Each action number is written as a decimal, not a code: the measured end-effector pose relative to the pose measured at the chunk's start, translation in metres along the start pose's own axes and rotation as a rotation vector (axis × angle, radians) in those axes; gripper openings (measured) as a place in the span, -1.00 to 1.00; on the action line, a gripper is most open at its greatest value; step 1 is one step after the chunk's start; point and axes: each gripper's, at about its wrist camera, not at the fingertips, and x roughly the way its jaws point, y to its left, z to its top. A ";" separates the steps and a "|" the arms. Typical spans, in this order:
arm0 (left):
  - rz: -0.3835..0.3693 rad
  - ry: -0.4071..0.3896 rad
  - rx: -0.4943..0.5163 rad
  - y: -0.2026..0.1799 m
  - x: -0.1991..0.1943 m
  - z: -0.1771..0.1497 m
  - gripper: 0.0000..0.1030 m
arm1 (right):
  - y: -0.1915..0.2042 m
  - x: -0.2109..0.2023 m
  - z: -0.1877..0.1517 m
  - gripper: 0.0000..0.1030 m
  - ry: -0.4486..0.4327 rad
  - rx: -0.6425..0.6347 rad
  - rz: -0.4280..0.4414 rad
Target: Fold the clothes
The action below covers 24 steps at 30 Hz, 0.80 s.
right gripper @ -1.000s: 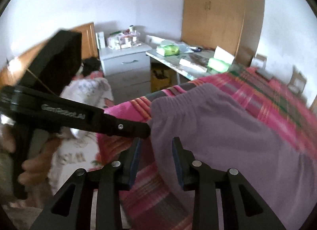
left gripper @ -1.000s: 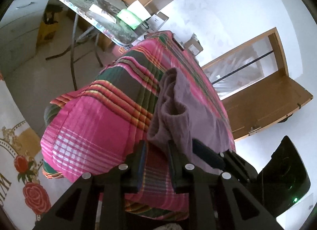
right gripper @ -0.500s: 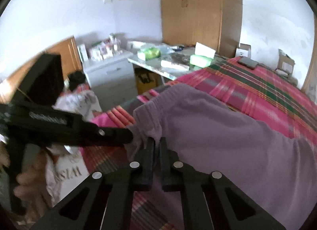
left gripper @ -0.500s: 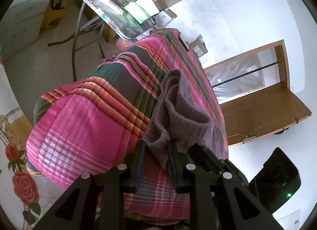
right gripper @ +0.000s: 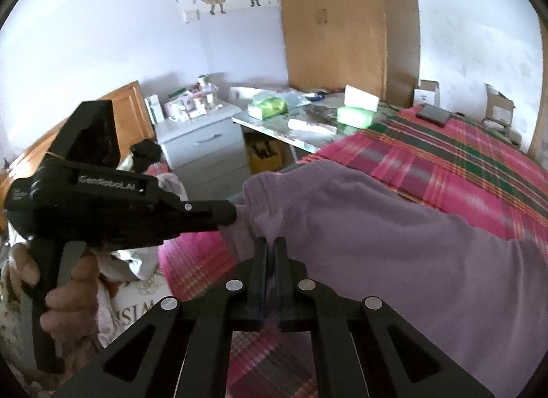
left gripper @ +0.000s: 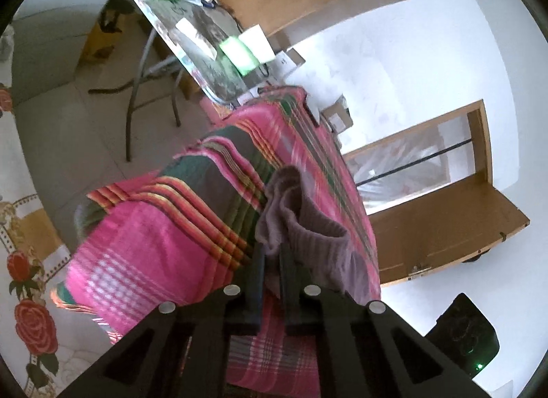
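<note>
A purple knit garment lies across a pink and green plaid cloth that covers a table. Its ribbed waistband end is lifted off the cloth. My right gripper is shut on the waistband edge, cloth pinched between its fingers. My left gripper is shut on the same edge a short way off; in the right wrist view the left gripper comes in from the left with a hand on its trigger. The rest of the garment trails to the right, out of frame.
A folding table with green packets and papers stands past the plaid cloth. White drawers, a wooden wardrobe and an open wooden door ring the room. A rose-patterned bedcover lies at the left.
My right gripper went from open beside the waistband to shut on it. Both grippers have lifted the waistband end up off the plaid cloth, and the left one has kept its hold.
</note>
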 end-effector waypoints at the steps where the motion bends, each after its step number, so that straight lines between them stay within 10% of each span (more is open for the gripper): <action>1: 0.007 0.002 0.008 0.001 0.001 0.000 -0.86 | 0.003 -0.001 0.001 -0.93 -0.007 -0.013 0.005; 16: 0.030 0.079 -0.067 0.029 0.015 -0.003 -0.83 | 0.014 0.029 -0.013 -0.84 0.115 -0.062 0.070; 19: 0.023 0.073 -0.080 0.033 0.011 -0.001 -0.82 | 0.019 0.028 -0.015 -0.43 0.106 -0.098 0.048; 24: 0.013 0.071 -0.077 0.035 0.005 -0.001 -0.82 | 0.028 0.030 -0.017 -0.34 0.100 -0.164 0.003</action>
